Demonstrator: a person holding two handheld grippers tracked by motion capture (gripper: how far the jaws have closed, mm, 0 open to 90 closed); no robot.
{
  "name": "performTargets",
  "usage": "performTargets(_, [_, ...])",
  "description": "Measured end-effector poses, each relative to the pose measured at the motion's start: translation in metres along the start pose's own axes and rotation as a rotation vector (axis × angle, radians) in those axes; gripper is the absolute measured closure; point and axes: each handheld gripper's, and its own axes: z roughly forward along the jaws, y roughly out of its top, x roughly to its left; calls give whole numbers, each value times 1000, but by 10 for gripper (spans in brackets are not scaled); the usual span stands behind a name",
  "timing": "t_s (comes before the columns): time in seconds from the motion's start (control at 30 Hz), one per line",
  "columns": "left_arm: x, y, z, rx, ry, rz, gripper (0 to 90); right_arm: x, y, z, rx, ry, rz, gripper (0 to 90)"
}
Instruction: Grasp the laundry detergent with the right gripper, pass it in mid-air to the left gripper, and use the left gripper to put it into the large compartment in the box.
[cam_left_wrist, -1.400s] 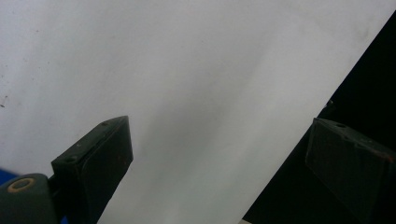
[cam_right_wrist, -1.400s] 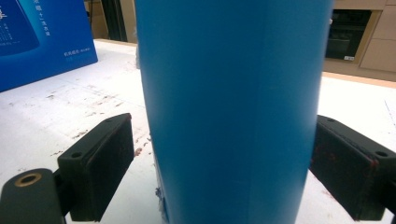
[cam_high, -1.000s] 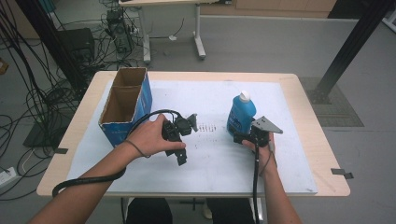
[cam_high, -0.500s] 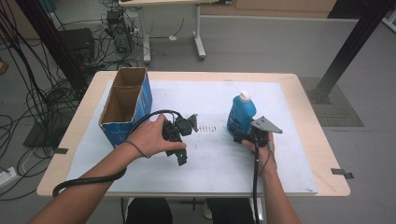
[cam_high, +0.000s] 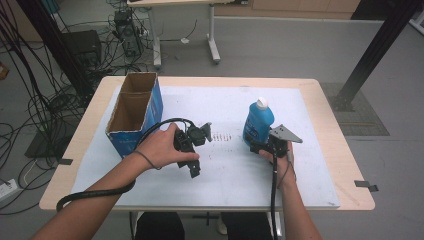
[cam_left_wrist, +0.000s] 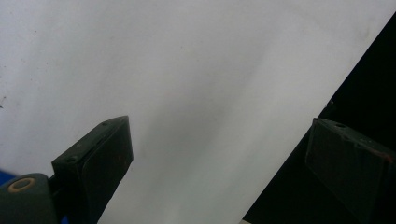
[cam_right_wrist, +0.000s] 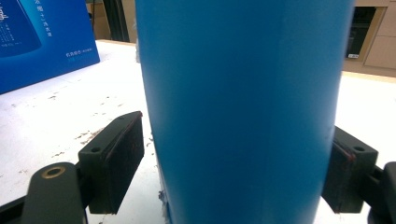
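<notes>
Between the jaws of our right gripper (cam_high: 261, 146) stands the blue bottle (cam_high: 258, 123), upright on the white mat (cam_high: 235, 165), white cap up, and in the right gripper view the bottle (cam_right_wrist: 243, 112) sits square in the gap. The far pad (cam_right_wrist: 343, 172) is tucked against its wall; the near pad (cam_right_wrist: 122, 154) looks a sliver off it, so we cannot tell whether the pads truly press. These jaws have just been closing around the bottle, narrower than a second ago. Our right hand (cam_high: 281, 160) lies low on the mat behind the tool, forearm straight back, gripper level and pointing away from us, grey plate on top. Our left hand (cam_high: 161, 147) wraps over the left gripper (cam_high: 196, 152), which rests on the mat well to the left of the bottle, wrist bent inward, cable looping behind it. In the left gripper view its jaws stand wide apart over bare mat (cam_left_wrist: 187, 93), nothing between them. The open cardboard box (cam_high: 135, 112) stands beyond and left of that gripper. Compared with a second ago, neither hand has shifted, and the bottle and box stand where they stood; only the right jaws have narrowed.
</notes>
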Motion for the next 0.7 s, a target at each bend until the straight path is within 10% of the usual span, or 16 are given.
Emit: performTargets(0.7, [-1, -1, 0, -8, 2, 0, 80, -1, 0, 1, 1, 8, -4, 382])
